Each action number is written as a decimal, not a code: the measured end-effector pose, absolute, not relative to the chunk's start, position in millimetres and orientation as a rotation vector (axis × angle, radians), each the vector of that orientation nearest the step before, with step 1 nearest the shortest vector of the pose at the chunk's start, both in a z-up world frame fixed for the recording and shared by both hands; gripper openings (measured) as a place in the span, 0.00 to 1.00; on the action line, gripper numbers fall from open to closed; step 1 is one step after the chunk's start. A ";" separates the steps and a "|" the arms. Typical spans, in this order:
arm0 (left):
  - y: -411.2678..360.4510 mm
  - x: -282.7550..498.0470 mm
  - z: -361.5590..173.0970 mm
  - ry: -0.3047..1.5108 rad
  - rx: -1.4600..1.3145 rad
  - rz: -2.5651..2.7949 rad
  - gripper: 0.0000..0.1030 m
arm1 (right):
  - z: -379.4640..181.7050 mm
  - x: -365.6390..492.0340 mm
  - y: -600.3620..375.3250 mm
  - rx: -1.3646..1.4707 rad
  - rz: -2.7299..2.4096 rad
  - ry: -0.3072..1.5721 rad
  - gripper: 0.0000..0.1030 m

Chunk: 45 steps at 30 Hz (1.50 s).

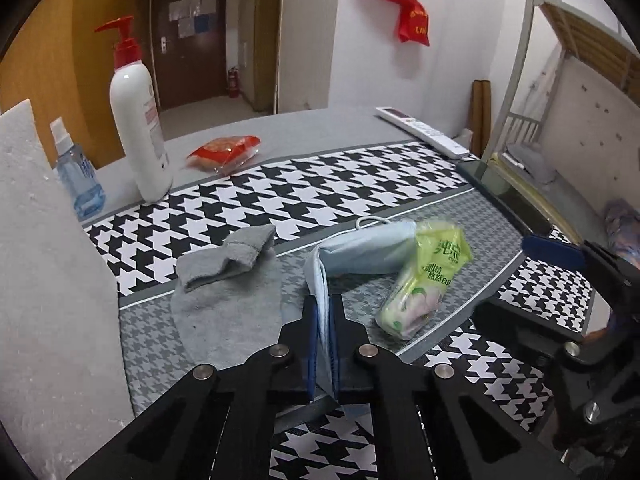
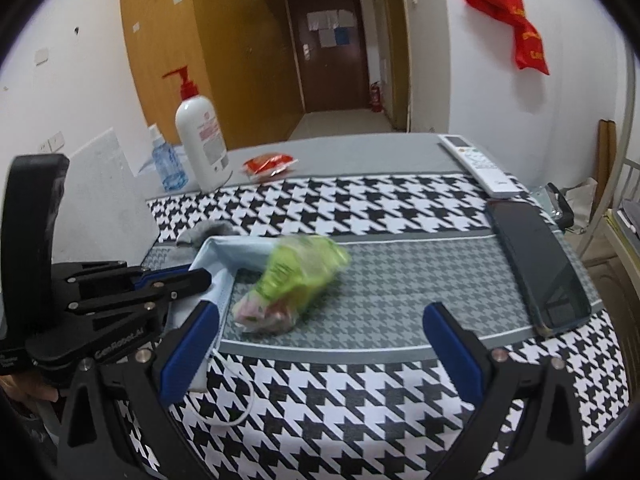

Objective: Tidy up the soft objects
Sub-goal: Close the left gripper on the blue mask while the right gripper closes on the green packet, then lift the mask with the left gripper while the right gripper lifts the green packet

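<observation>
so left tool [image 1: 322, 312] is pinching the blue face mask [image 1: 360, 250] mid-surface, right tool [image 2: 324, 320] spread w/ nothing in it, grey sock [image 1: 224, 280] & green tissue pack [image 1: 424, 276] both loose, sorting looks barely begun.

The green tissue pack [image 2: 298, 278] is smeared with blur in the right wrist view, so its print is unreadable there. Most of the grey sock [image 2: 200, 236] sits hidden behind the face mask [image 2: 236, 252]. The phone [image 1: 486, 178] is only half visible in the left view, and the pump bottle [image 2: 202, 140] label is too tiny to read.
</observation>
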<state>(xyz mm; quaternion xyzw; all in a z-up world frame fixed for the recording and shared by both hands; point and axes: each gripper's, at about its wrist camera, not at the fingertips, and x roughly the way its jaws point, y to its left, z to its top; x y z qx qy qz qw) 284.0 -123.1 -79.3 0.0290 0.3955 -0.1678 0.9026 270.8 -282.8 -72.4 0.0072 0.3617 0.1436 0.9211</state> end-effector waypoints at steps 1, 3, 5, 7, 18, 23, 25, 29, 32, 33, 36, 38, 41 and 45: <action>-121.9 282.6 -78.3 0.812 0.053 -0.353 0.06 | -72.3 273.0 -281.4 0.014 0.306 0.752 1.00; -120.0 279.8 -76.0 0.796 0.044 -0.367 0.06 | -71.7 276.5 -279.2 0.011 0.315 0.762 1.00; -118.0 278.1 -76.4 0.790 0.040 -0.371 0.06 | -72.9 279.2 -275.5 -0.001 0.323 0.772 1.00; -115.0 278.3 -77.2 0.796 0.028 -0.370 0.06 | -77.2 282.7 -271.2 -0.015 0.327 0.789 1.00; -110.4 278.5 -81.2 0.800 0.010 -0.354 0.05 | -83.8 299.8 -257.5 -0.040 0.344 0.834 1.00; -108.2 278.7 -80.7 0.796 0.003 -0.350 0.05 | -87.8 305.2 -254.3 -0.055 0.341 0.850 1.00; -108.4 278.2 -80.4 0.797 0.004 -0.351 0.05 | -89.1 307.6 -253.8 -0.060 0.337 0.855 1.00; -108.4 277.8 -80.1 0.795 0.006 -0.350 0.05 | -94.2 312.6 -253.4 -0.059 0.335 0.875 0.99; -108.4 278.2 -80.6 0.799 0.002 -0.350 0.05 | -99.4 315.8 -251.6 -0.058 0.349 0.898 0.93; -108.5 278.4 -80.6 0.800 0.002 -0.349 0.05 | -100.9 317.0 -251.4 -0.056 0.349 0.905 0.88; -108.2 278.1 -80.6 0.800 0.003 -0.349 0.05 | -103.3 318.1 -252.0 -0.053 0.345 0.918 0.83; -108.3 278.3 -80.9 0.803 0.002 -0.349 0.05 | -104.4 317.8 -252.8 -0.053 0.347 0.923 0.83; -108.2 279.0 -81.6 0.809 0.001 -0.349 0.05 | -105.4 316.4 -251.9 -0.062 0.351 0.921 0.79; -107.4 279.0 -80.5 0.806 -0.004 -0.353 0.05 | -105.0 312.9 -251.9 -0.062 0.363 0.914 0.75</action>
